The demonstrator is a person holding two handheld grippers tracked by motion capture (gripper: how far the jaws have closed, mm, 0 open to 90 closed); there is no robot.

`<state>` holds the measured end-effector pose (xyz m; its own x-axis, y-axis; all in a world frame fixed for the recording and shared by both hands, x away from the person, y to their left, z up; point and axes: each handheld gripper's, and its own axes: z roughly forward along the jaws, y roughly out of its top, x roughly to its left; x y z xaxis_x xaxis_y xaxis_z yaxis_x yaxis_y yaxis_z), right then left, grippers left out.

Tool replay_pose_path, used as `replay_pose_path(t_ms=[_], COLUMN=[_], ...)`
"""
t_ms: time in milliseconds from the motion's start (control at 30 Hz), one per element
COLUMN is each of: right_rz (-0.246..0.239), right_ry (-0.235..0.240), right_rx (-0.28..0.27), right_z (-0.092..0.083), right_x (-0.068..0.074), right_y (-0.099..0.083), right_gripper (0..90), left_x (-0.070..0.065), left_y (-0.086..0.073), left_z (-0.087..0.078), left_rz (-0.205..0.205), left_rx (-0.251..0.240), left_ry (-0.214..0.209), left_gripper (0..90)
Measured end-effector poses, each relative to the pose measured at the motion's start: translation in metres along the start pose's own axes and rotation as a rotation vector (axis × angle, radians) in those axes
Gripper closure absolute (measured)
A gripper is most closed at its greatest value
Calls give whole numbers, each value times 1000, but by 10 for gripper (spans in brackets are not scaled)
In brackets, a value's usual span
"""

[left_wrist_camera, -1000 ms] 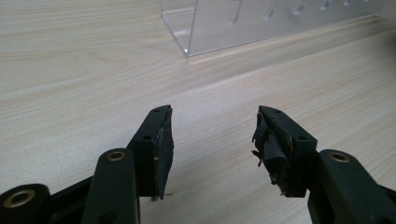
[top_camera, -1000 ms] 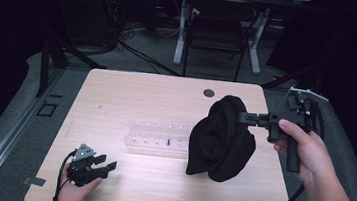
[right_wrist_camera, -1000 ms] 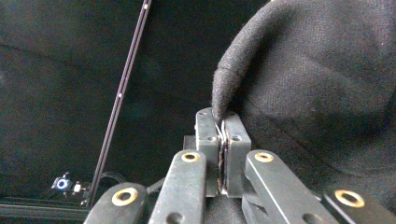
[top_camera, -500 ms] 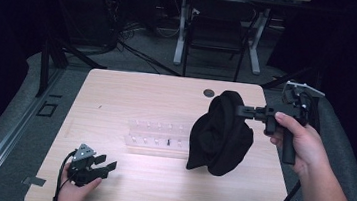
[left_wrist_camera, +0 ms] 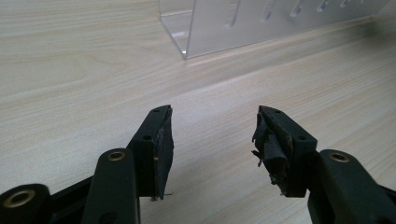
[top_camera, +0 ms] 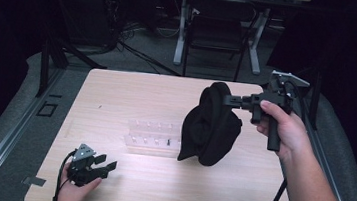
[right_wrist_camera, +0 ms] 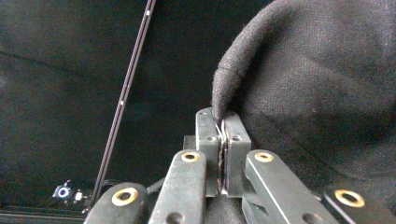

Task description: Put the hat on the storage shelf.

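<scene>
Right gripper view shows the right claw pinching the black cloth's edge.

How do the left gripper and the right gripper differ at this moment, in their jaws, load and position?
The left gripper has its jaws open with nothing between them; the right gripper is shut on the edge of a black cloth. The left gripper rests low at the table near its front edge, while the right gripper is raised, with the cloth hanging from it. Both have black jaws and are hand-held.
</scene>
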<state>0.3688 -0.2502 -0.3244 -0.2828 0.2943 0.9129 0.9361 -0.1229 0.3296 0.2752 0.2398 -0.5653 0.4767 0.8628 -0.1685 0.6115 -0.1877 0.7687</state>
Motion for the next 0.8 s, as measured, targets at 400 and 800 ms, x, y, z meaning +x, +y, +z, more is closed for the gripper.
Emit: replay_pose_path(t_ms=[400,800], right_rz=[4,2], right_ry=[-11,-39], right_rx=[3,3], right_z=[39,59], right_x=[-6,-13], right_y=[19,36], right_gripper=[884,884], left_x=[1,3], left_y=[0,-1], left_z=[-1,-3], left_rz=[-4,-13], left_rx=[-9,-18], left_ry=[-6,-4], left_gripper=[465,465])
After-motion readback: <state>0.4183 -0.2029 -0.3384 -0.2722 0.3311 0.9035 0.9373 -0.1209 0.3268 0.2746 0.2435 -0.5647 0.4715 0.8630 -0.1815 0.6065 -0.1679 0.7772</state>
